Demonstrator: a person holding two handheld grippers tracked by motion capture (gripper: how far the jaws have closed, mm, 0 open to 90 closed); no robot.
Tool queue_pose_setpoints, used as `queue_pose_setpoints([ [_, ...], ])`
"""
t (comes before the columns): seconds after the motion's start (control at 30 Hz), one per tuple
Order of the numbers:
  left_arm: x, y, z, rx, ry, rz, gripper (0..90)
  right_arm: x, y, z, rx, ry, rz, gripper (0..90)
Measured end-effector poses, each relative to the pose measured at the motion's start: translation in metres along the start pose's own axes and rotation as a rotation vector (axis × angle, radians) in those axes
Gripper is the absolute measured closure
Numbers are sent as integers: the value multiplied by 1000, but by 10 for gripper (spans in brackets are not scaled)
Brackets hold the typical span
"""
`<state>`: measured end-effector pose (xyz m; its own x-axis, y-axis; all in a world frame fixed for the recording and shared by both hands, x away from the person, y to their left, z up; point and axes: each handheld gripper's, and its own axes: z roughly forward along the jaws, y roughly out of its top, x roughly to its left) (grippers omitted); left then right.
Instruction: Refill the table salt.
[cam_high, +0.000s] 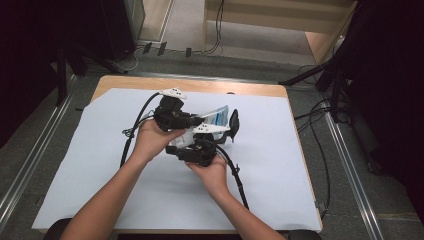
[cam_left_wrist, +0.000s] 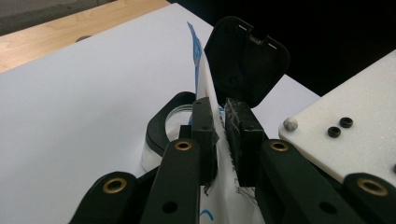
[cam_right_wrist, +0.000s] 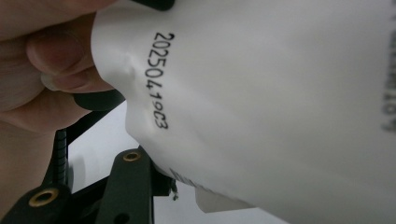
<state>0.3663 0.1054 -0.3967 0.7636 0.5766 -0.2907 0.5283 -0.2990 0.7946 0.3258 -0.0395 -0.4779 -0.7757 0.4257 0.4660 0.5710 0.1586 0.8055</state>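
One pouch (cam_left_wrist: 205, 79), one open-lidded container (cam_left_wrist: 243, 56), seemingly.

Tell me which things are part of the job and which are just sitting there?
Part of the job:
- white and blue pouch, pinched in the left claw
- right claw, up against the pouch
- clear tub with an open black lid, by the pouch

Just sitting there:
- white sheet
- wooden table
- cables on the floor

White pouch (cam_left_wrist: 205, 84) with blue print, upright, edge pinched
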Motion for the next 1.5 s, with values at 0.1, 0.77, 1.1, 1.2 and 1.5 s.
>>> queue_pose_setpoints([
  [0.1,0,0,0,-1,-2,0,828,0,0,0,0,3,3,560],
  [0.77,0,0,0,-3,0,2,809,-1,0,-1,3,-4,-14,583],
  [1.1,-1,0,-1,-12,2,7,807,-2,1,-1,4,4,-14,579],
  [1.2,-1,0,-1,-16,0,9,809,-1,1,-2,3,12,-8,569],
  [1.5,0,0,-1,-16,-1,9,806,-1,2,-1,7,16,-5,565],
])
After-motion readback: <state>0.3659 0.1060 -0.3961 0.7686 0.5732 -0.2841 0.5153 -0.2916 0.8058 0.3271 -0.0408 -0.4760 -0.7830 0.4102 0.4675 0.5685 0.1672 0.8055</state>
